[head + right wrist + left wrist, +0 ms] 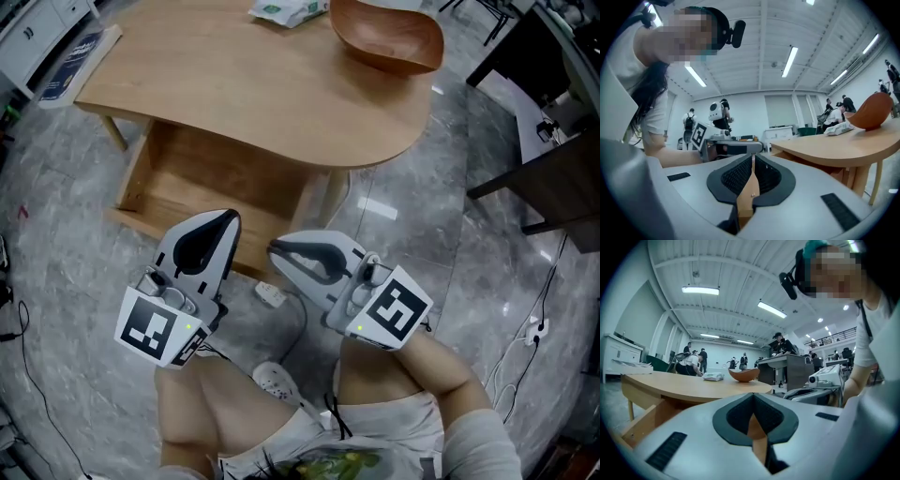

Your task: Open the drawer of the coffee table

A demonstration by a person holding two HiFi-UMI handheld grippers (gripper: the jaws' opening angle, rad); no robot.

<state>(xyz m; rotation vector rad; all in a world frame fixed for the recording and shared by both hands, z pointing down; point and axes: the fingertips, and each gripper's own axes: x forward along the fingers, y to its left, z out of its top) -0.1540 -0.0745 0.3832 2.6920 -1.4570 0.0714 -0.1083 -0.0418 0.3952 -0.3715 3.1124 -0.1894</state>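
Observation:
The light wooden coffee table (234, 84) stands ahead of me, and its drawer (211, 178) is pulled out toward me with its bare wooden bottom showing. My left gripper (225, 218) hangs over the drawer's front panel. Its jaws are shut with nothing between them. My right gripper (275, 248) sits just off the drawer's near right corner, also shut and holding nothing. In the left gripper view the shut left gripper (752, 395) points level at the tabletop (689, 385). In the right gripper view the shut right gripper (753, 158) points past the table (843, 145).
A wooden bowl (389, 37) and a tissue pack (286, 11) sit on the table's far side, and a booklet (75, 61) lies at its left end. A white power strip (270, 294) with cables lies on the marble floor. Dark furniture (544, 178) stands at the right.

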